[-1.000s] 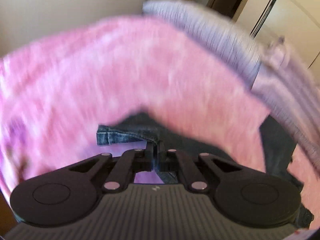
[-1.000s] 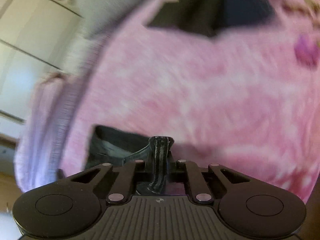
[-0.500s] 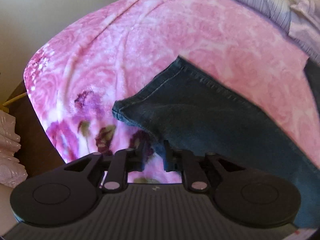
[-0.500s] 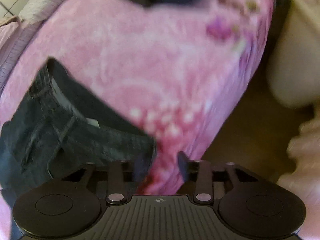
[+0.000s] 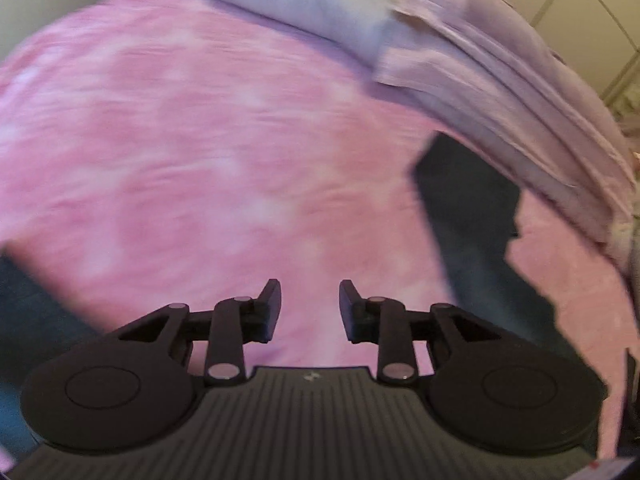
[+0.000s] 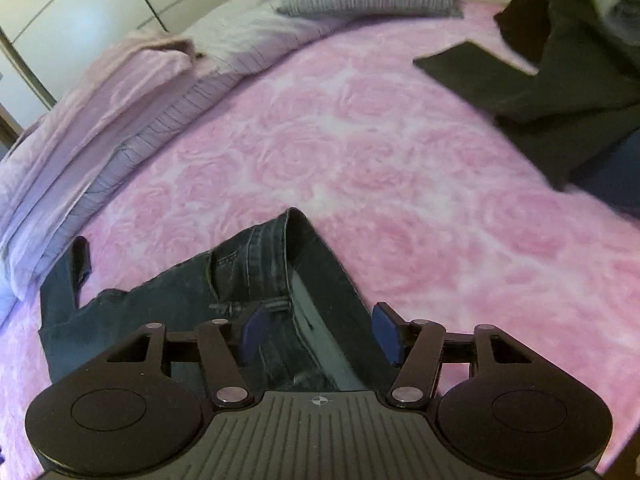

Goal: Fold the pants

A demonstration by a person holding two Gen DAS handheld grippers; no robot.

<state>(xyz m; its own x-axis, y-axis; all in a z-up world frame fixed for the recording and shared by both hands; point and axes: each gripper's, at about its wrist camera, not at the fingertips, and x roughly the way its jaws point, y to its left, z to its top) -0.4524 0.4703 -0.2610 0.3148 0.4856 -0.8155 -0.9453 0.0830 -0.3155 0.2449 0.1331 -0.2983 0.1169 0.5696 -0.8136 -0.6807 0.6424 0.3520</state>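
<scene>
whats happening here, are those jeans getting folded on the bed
Yes. A person with a gripper in each hand is folding dark jeans on a pink blanket. Both grippers are open and hold nothing: the right gripper hovers over the waistband end, the left gripper over bare blanket. A heap of dark clothes lies further back.

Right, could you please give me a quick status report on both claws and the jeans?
Left claw open, over bare pink blanket. Right claw open, above jeans waistband. Jeans lying loose on the blanket. Dark clothes pile far right, well clear.
</scene>
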